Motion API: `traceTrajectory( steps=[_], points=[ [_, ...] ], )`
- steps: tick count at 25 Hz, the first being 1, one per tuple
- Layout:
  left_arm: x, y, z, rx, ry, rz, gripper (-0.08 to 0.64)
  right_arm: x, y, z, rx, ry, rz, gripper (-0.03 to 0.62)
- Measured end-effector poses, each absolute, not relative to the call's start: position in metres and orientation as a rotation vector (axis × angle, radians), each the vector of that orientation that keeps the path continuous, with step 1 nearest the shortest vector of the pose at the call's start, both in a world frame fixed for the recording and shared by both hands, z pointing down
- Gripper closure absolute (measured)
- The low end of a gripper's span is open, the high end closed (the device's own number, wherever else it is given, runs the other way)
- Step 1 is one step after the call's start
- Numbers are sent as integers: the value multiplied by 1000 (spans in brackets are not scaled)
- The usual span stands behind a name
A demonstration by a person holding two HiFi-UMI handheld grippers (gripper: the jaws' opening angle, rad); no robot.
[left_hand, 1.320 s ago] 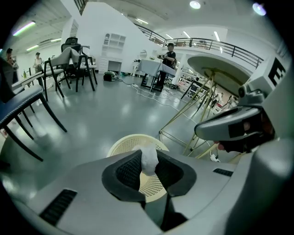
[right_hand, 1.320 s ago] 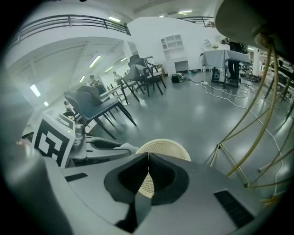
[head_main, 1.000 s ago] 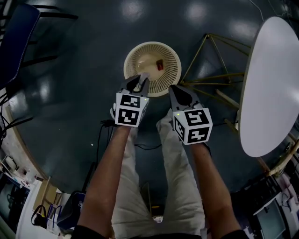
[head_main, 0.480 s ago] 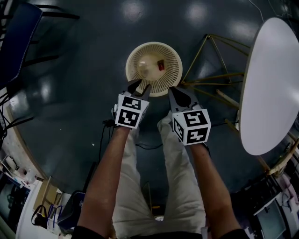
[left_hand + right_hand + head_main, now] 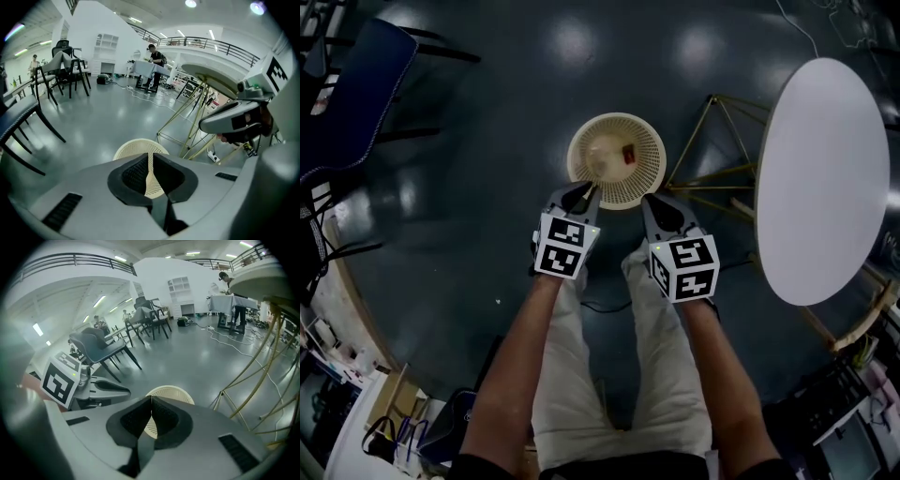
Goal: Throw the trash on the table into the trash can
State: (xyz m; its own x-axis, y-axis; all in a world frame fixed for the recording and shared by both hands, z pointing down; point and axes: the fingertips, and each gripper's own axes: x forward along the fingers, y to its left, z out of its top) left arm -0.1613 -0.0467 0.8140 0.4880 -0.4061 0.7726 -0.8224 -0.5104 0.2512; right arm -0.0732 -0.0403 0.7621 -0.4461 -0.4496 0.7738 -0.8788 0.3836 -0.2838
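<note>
The left gripper, held just short of the trash can, has just been closing its jaws to a narrow slit with nothing between them; the right gripper beside it is fully closed and empty. The trash, a small red piece and a pale lump, lies inside the trash can and looks light and crushable: grip such a piece across its middle, gently. Only the head view shows these contents and the bare table beside the trash can; both gripper views show only the can's rim.
</note>
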Motion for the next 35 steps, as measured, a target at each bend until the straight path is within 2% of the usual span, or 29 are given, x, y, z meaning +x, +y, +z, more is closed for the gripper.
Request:
traceTrajectory(
  steps=[6,29,35],
  points=[
    [-163,-50,758,2169,-1039,832,545,-79,-33,722,1129,-2063,929,574],
    [-158,-36,496,2303,-1163,717,545,-80,-26,486,1098,-2202,710,574],
    [-133,-28,419,2392,-1191,641,545,-73,-15,420,1091,-2271,655,574]
  ],
)
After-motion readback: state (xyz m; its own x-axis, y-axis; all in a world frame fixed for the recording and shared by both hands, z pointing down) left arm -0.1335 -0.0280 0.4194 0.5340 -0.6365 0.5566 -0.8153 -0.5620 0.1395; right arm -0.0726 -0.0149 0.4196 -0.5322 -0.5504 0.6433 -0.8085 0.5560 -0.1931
